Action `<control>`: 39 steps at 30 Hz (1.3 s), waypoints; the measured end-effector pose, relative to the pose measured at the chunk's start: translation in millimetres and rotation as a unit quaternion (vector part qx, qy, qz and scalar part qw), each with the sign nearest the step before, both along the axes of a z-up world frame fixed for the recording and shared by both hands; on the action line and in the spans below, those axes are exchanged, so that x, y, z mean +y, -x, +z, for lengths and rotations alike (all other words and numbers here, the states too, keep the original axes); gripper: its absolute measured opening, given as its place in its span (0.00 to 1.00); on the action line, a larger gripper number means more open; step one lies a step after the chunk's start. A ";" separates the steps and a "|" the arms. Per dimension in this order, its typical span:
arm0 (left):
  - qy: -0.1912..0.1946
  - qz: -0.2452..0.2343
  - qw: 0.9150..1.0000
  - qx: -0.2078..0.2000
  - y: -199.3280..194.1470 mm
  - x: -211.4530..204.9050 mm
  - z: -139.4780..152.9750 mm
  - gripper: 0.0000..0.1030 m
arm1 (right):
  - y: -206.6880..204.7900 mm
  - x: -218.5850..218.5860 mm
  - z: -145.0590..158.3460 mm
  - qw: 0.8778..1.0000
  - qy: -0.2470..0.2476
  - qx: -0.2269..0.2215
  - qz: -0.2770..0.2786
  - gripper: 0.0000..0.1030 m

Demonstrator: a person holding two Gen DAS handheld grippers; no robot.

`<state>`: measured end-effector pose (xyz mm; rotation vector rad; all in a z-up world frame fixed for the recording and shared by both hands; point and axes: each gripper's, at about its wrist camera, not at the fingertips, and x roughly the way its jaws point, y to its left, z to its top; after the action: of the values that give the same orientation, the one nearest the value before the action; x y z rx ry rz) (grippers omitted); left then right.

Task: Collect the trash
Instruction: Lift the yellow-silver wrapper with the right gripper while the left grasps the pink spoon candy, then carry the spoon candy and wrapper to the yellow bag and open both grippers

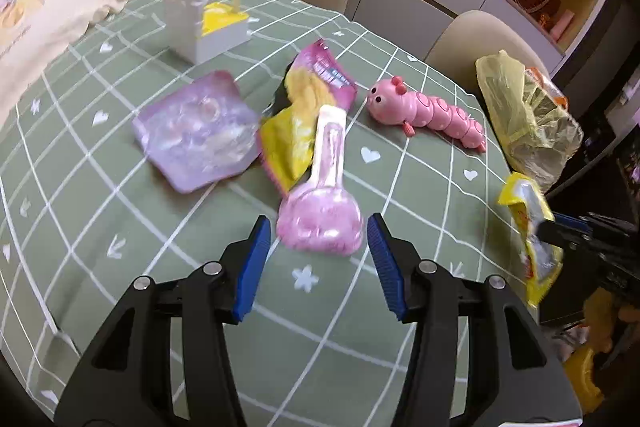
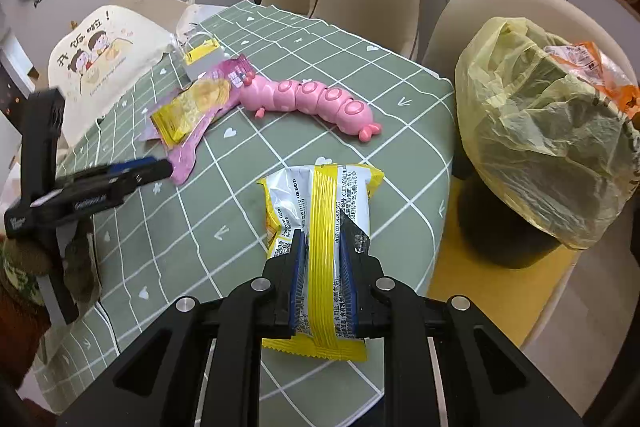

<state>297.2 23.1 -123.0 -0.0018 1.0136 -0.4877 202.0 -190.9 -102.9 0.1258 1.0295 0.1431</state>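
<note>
Left wrist view: the left gripper hangs over the green checked tablecloth with its blue pads half spread and nothing between them. Just ahead of the tips lies a pink wrapper with a long white neck, overlapping a yellow-and-purple snack packet. A lilac pouch lies flat just left of that pile, and a pink caterpillar toy lies to its right with bare cloth between. Cloth around the tips is free on both sides. At the table's far right edge stands a bin lined with a yellow bag.

Right wrist view: the right gripper stands narrow, its pads pressing a yellow-and-silver wrapper, which sticks up past the tips, over the table near its right edge. Beyond that rounded edge, the bag-lined bin sits on a chair seat, its mouth open. Open cloth lies between wrapper and toy.
</note>
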 end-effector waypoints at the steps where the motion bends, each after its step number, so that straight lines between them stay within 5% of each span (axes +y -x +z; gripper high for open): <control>1: -0.014 0.000 1.000 -0.005 -1.4 -4.4 -1.1 0.46 | 1.6 -0.7 1.2 1.000 0.000 -0.001 0.000 0.17; 5: -0.038 0.003 0.999 -0.009 -1.5 -11.2 -1.7 0.43 | 9.6 -5.1 8.0 1.000 0.003 -0.009 -0.001 0.17; 10: 0.005 0.025 0.999 0.022 13.4 2.0 12.6 0.42 | 18.3 -11.6 24.1 0.999 -0.012 -0.029 -0.006 0.17; 16: 0.035 0.061 0.998 0.004 50.2 10.9 60.2 0.42 | 31.2 -12.3 56.2 0.997 -0.031 -0.069 0.003 0.17; 23: 0.060 0.069 0.994 -0.064 79.0 5.1 134.0 0.42 | 45.5 -19.6 105.3 0.992 -0.028 -0.125 0.017 0.17; 30: 0.084 0.060 0.987 -0.126 83.7 -32.1 198.4 0.42 | 50.3 -48.2 162.4 0.981 -0.005 -0.190 0.027 0.17; 39: 0.109 0.016 0.984 -0.141 65.2 -118.9 227.6 0.43 | 41.8 -124.3 204.7 0.972 0.029 -0.232 0.012 0.17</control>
<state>232.0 -95.8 104.6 -0.1403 0.6782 -0.5495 160.2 -315.3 101.8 0.0238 0.5675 0.1546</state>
